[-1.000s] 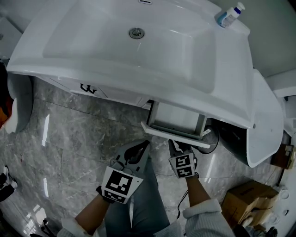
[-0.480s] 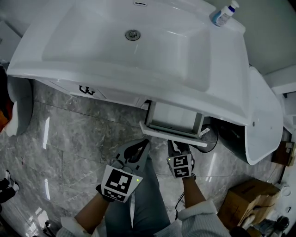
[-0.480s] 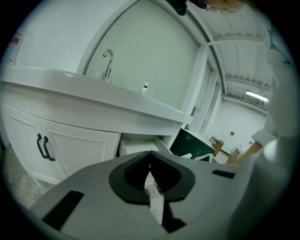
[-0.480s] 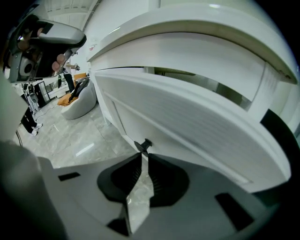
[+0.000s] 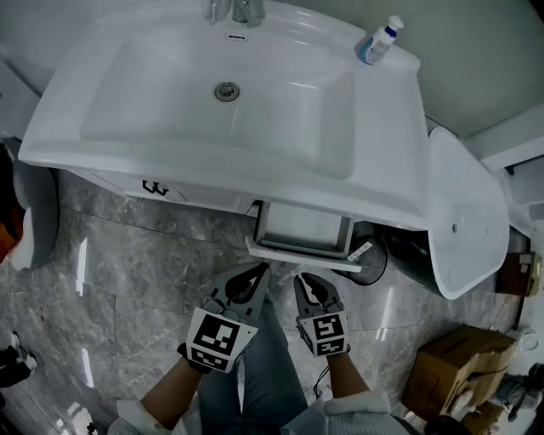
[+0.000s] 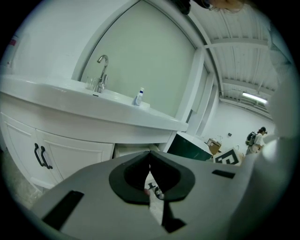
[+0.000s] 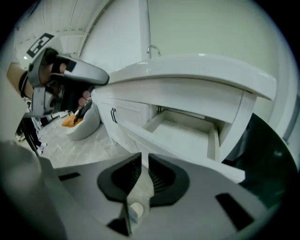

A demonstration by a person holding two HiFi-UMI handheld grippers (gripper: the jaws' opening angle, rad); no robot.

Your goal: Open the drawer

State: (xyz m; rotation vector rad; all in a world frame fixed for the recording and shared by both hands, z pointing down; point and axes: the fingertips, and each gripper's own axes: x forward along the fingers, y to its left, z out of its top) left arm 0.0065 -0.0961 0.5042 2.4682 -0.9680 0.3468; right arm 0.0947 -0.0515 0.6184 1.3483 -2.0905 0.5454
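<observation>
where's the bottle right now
Head view, upper right: the bottle sits on the sink's far right corner, right of the faucet.

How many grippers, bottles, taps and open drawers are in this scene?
Grippers: 2, the left gripper and the right gripper
Bottles: 1, the bottle
Taps: 1, the tap
Open drawers: 1, the drawer
Total: 5

This looks like a bathroom. Just ahead of the left claw (image 5: 260, 273) stands a big white sink (image 5: 255, 110). It has a shiny tap (image 5: 238, 10) at its far side and a small bottle (image 5: 378, 41) on its rim. Under it is a white cupboard (image 5: 161, 170). The floor (image 5: 136, 255) below the claw is grey stone tile.
</observation>
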